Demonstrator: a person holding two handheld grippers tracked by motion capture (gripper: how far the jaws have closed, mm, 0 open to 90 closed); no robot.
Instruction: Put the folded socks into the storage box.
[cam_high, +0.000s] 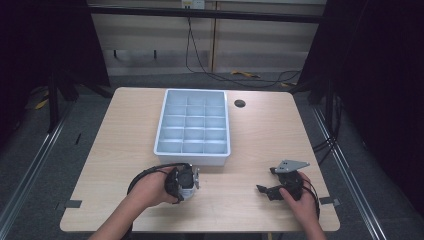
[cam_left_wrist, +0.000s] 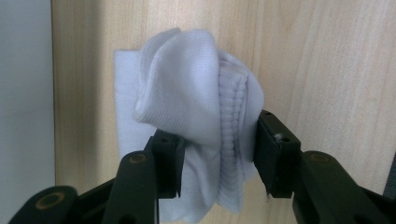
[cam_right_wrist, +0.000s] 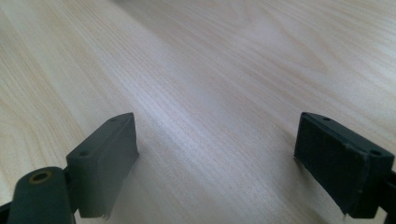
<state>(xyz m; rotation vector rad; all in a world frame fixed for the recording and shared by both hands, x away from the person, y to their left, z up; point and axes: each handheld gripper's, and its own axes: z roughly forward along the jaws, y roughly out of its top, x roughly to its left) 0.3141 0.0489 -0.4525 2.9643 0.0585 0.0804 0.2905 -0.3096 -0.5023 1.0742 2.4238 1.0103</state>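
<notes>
A white ribbed sock (cam_left_wrist: 187, 88), bunched into a lump, lies on the wooden table (cam_high: 125, 150). My left gripper (cam_left_wrist: 217, 140) points down at it, and the jaws are shut on its lower folds. In the high view the left gripper (cam_high: 184, 182) is held by a hand just in front of the tray. My right gripper (cam_high: 266, 180) rests near the table's front right, jaws pointing left. In the right gripper view it (cam_right_wrist: 217, 140) stands open, with only bare wood between its fingers.
A pale blue tray (cam_high: 193, 159) divided into several empty compartments stands mid-table; its front wall (cam_left_wrist: 23, 93) lies close beside the sock. A round cable hole (cam_high: 240, 103) sits behind the tray to the right. Dark curtains and rails flank the table.
</notes>
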